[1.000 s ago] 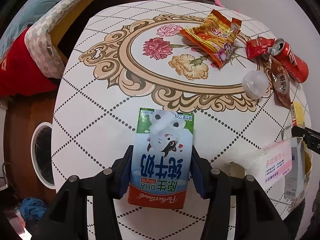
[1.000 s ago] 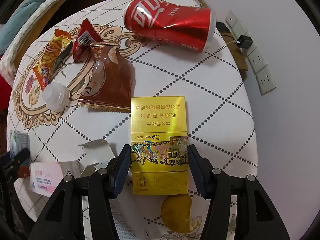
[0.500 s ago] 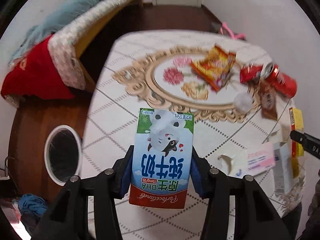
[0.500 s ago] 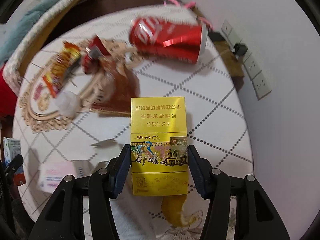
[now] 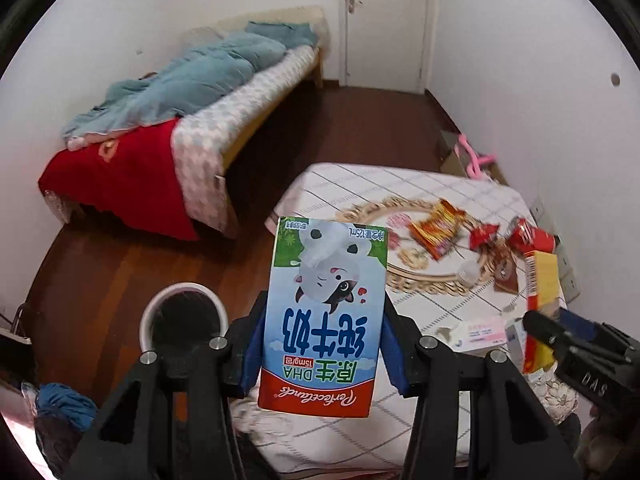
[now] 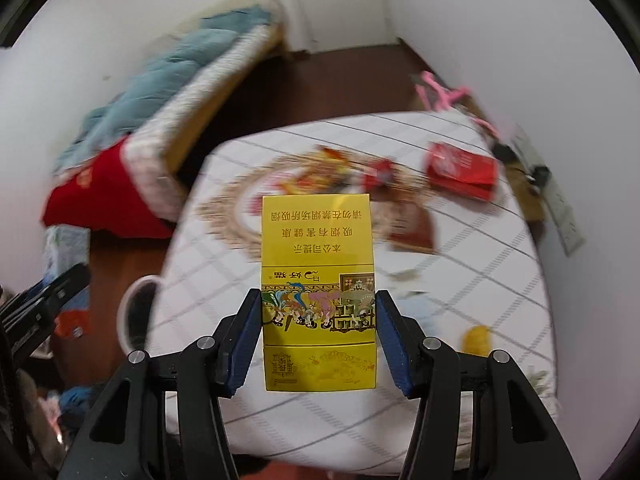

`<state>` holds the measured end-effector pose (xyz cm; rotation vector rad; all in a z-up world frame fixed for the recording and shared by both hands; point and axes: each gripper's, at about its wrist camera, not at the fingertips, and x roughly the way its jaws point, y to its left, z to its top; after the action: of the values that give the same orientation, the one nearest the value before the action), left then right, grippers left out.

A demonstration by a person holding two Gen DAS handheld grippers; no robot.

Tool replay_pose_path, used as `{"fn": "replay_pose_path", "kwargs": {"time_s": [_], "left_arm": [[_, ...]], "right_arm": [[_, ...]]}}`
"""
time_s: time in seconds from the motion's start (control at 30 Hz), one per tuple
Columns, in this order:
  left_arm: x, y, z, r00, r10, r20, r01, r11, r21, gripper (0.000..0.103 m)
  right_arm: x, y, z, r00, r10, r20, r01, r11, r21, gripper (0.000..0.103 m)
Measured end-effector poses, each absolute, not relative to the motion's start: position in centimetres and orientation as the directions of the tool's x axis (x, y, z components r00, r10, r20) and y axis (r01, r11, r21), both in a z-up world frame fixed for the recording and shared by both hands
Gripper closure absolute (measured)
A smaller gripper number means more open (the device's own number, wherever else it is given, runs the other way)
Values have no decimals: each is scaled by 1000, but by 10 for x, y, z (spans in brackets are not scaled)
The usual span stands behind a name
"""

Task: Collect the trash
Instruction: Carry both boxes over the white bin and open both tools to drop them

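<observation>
Both grippers are loaded and raised above the table [image 5: 460,184]. The left gripper [image 5: 322,344] clamps a small milk carton [image 5: 324,312], long axis running away from the jaws. The right gripper [image 6: 318,340] clamps a yellow cigarette pack [image 6: 318,280] the same way. The white-rimmed trash bin [image 5: 184,320] stands on the floor just left of the table's near-left corner, directly beside the carton and below it; the left hand is judged nearer, the pack lying farther right.

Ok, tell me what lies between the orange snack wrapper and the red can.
A small red wrapper, on the table; the left wrist view shows it.
</observation>
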<state>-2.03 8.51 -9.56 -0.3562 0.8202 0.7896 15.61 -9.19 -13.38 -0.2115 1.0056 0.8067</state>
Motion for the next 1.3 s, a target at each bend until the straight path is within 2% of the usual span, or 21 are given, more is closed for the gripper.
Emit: {"fn": "replay_pose_path", "kwargs": {"time_s": [0.27, 0.53, 0.77, 0.9, 1.0, 1.07, 1.1, 1.13, 1.2, 1.3], "left_arm": [[-91, 148, -98, 363, 537, -762, -825, 565, 5, 57], [-160, 245, -152, 253, 513, -820, -907, 421, -16, 57], [-203, 337, -237, 232, 337, -913, -938, 327, -118, 57], [-216, 373, -285, 277, 201, -939, -937, 272, -219, 54], [-220, 390, -310, 283, 152, -947, -943, 224, -246, 54], [-223, 400, -319, 282, 137, -950, -947, 200, -252, 50], [-225, 403, -322, 287, 134, -949, -947, 186, -260, 39], [-229, 406, -323, 294, 136, -946, -948, 171, -270, 21], [-235, 409, -324, 283, 146, -948, -953, 152, -261, 5], [-245, 409, -321, 241, 174, -955, -966, 137, -219, 4]], "right_arm": [[80, -7, -116, 159, 593, -789, -797, 549, 252, 45], [5, 126, -157, 2, 544, -839, -877, 404, 260, 45], [-52, 242, -244, -90, 395, -914, -921, 316, 226, 45], [-69, 291, -295, -128, 307, -943, -923, 311, 226, 45], [-71, 319, -325, -154, 257, -954, -917, 323, 235, 45], [-69, 335, -341, -179, 239, -954, -909, 331, 253, 45], [-67, 342, -349, -186, 230, -955, -908, 331, 257, 45], [-65, 348, -354, -189, 228, -955, -907, 332, 258, 45], [-64, 362, -365, -214, 222, -951, -902, 330, 280, 45], [-63, 374, -376, -251, 221, -943, -892, 325, 313, 41]]}}
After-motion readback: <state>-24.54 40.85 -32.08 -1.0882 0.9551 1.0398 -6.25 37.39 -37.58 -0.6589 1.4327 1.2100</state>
